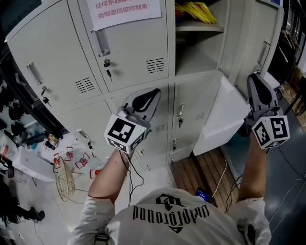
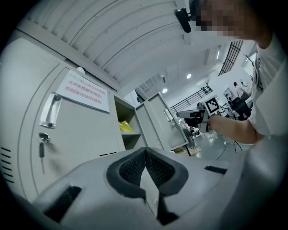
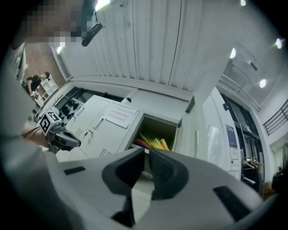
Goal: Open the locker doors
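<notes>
A bank of grey lockers [image 1: 52, 67] fills the head view. The top middle door [image 1: 129, 43], with a paper notice and a handle [image 1: 102, 42], is closed. To its right an upper compartment [image 1: 198, 28] stands open with yellow things [image 1: 198, 12] on its shelf. Below it a lower door [image 1: 224, 117] is swung out. My left gripper [image 1: 156, 92] is raised before the closed lower doors [image 1: 184, 119], shut and empty [image 2: 145, 152]. My right gripper [image 1: 252, 76] is up beside the swung-out door, touching nothing; a narrow gap shows between its pads [image 3: 147, 152].
Red-and-white clutter and wire frames [image 1: 71, 160] lie on the floor at the left. A wooden platform [image 1: 201, 167] with cables and a blue object [image 1: 203, 194] sits below the open lockers. Dark racks [image 1: 294, 57] stand at the right edge.
</notes>
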Motion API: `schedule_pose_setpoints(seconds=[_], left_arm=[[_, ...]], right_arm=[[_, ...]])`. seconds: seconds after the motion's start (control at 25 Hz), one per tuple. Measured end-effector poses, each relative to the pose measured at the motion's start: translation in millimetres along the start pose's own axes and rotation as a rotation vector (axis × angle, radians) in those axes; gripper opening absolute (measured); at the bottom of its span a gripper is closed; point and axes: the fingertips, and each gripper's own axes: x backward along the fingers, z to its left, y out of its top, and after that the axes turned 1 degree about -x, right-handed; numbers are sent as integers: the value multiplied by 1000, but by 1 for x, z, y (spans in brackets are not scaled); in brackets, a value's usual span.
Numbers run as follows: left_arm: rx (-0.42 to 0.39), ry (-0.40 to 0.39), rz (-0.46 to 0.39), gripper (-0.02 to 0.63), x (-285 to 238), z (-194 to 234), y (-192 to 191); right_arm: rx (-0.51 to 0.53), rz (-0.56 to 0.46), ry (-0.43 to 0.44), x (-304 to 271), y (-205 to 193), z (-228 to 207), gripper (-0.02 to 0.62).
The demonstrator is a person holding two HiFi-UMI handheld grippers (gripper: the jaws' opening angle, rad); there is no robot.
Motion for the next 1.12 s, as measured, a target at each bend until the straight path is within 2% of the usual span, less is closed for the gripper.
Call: schedule_pose_setpoints(seconds=[0.36,0.76,0.92,1.12], left_arm=[[-31,126,63,8,128,33,18],[-34,253,136,8,281,45,30],[-34,278,144,8,326,40,37],[-35,291,145,8,361,35,45]], right_arm=[[-92,-33,171,-25,23,136,38],[-191,-32,342,-23,48,298,84],[-202,-26,374,-15,61,344,107],[-209,-18,386,-8,74,379,142]])
